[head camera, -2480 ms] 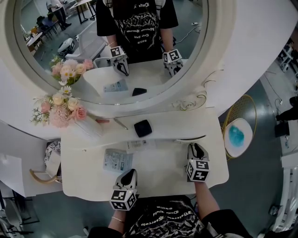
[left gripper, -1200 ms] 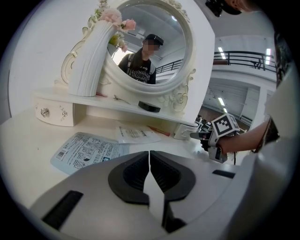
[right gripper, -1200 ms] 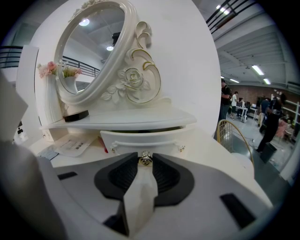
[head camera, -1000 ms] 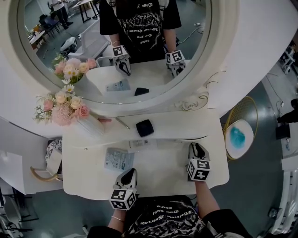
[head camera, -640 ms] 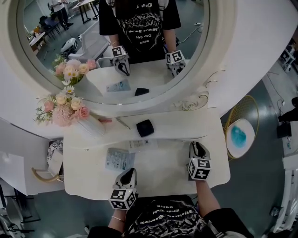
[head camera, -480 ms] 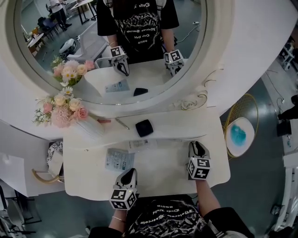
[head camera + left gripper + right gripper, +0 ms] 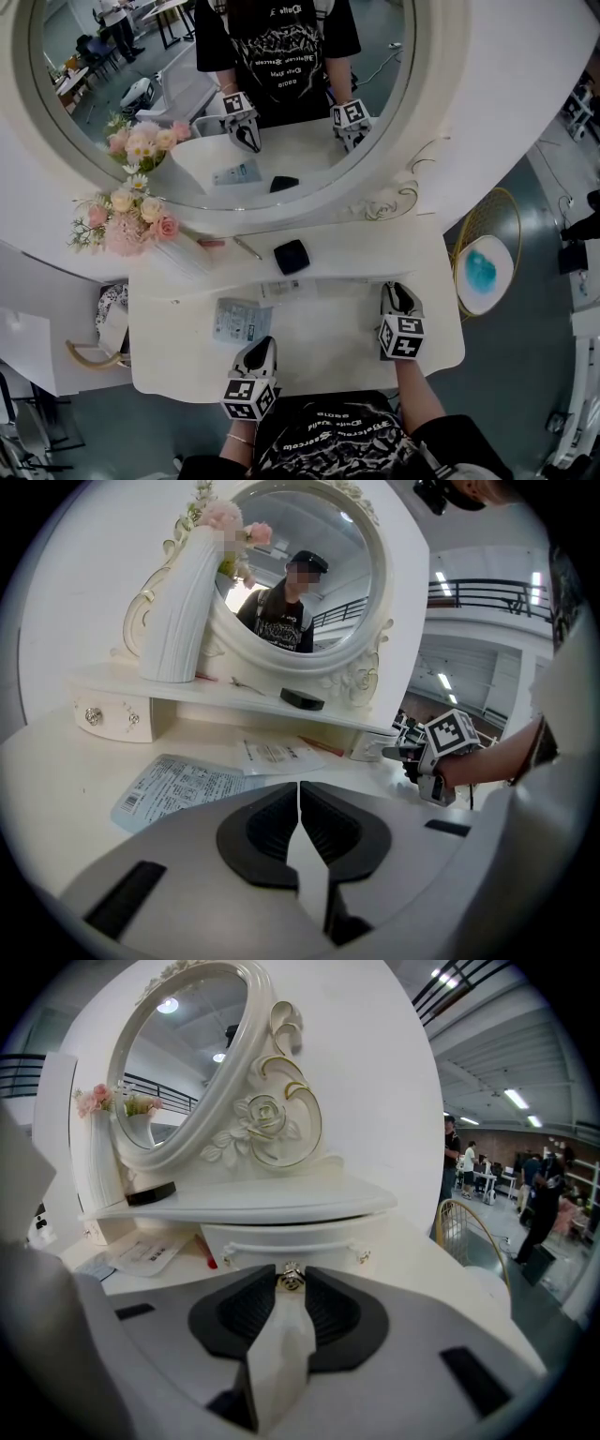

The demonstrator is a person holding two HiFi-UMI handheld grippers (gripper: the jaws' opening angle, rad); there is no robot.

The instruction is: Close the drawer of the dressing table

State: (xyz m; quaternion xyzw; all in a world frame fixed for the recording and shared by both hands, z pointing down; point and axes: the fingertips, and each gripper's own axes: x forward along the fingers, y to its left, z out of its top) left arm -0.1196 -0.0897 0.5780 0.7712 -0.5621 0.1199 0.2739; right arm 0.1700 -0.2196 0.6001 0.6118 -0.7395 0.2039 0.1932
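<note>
Judged at the closing step itself, with the push not yet finished. Gripped the small crystal knob (image 7: 292, 1279) of the drawer (image 7: 281, 1239) with the right gripper (image 7: 399, 291), with its fingers (image 7: 246, 1312) clamped on the knob from both sides. Found that drawer under the right end of the shelf (image 7: 244, 1202), at centre frame in the right gripper view and right of centre in the head view. Could not tell how far it stood out, nor see anything of its inside.

Parked the left gripper (image 7: 261, 347) at the lower middle of the head view, over the near edge of the bench (image 7: 328, 347), with fingers together on nothing.

Called next, by this reading, for a straight, level push on the knob toward the mirror (image 7: 187, 122) until the front sat flush, then for letting go. Risked jamming the drawer if pushed askew.

Noted a second little drawer (image 7: 108, 719) at the left of the left gripper view, seemingly shut, with contents hidden. Noted also a white vase (image 7: 178, 611) on the shelf, holding pink and cream flowers (image 7: 122, 220).
</note>
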